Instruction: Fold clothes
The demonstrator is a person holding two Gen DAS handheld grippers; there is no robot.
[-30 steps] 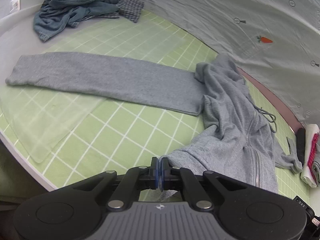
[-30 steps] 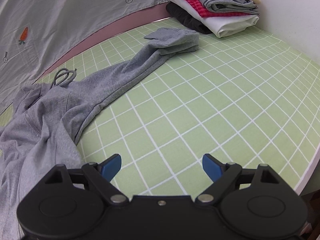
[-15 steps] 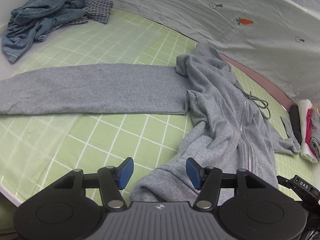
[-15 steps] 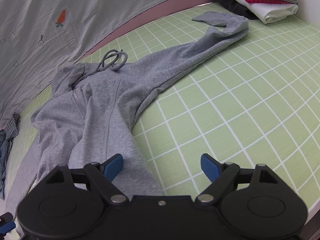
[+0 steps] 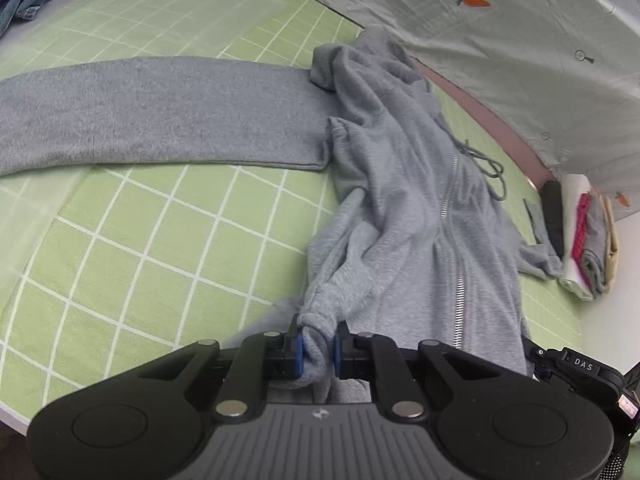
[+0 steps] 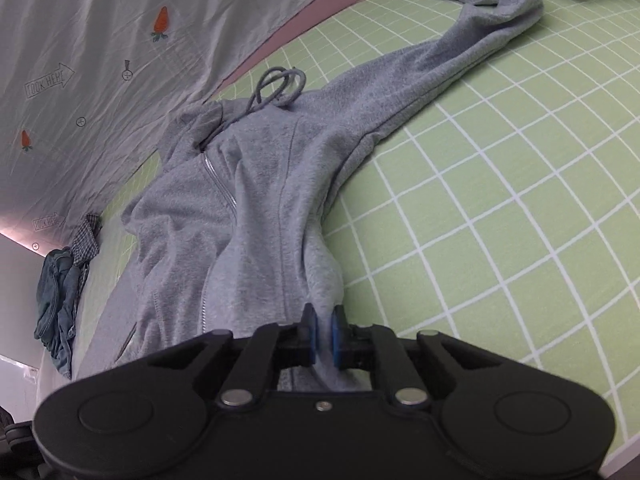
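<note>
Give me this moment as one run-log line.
stage: gripping hem | left gripper: closing on grey zip hoodie hem | right gripper: closing on hem, other corner | sleeves: spread out | surface: green checked sheet

Open ground: green checked sheet [image 6: 500,208], bare and flat to the right of the grey hoodie [image 6: 256,208]; a second bare patch in front of its left sleeve [image 5: 160,108].
Obstructions: hoodie body, bunched down the middle; left sleeve stretched flat across the left side; right sleeve [image 6: 440,68] running toward the folded stack [image 5: 584,236] at the far right.
Far left corner: heap of blue clothes [image 6: 60,296].
Rear limit: grey carrot-print cover [image 5: 520,32], rising along the whole back edge.
</note>
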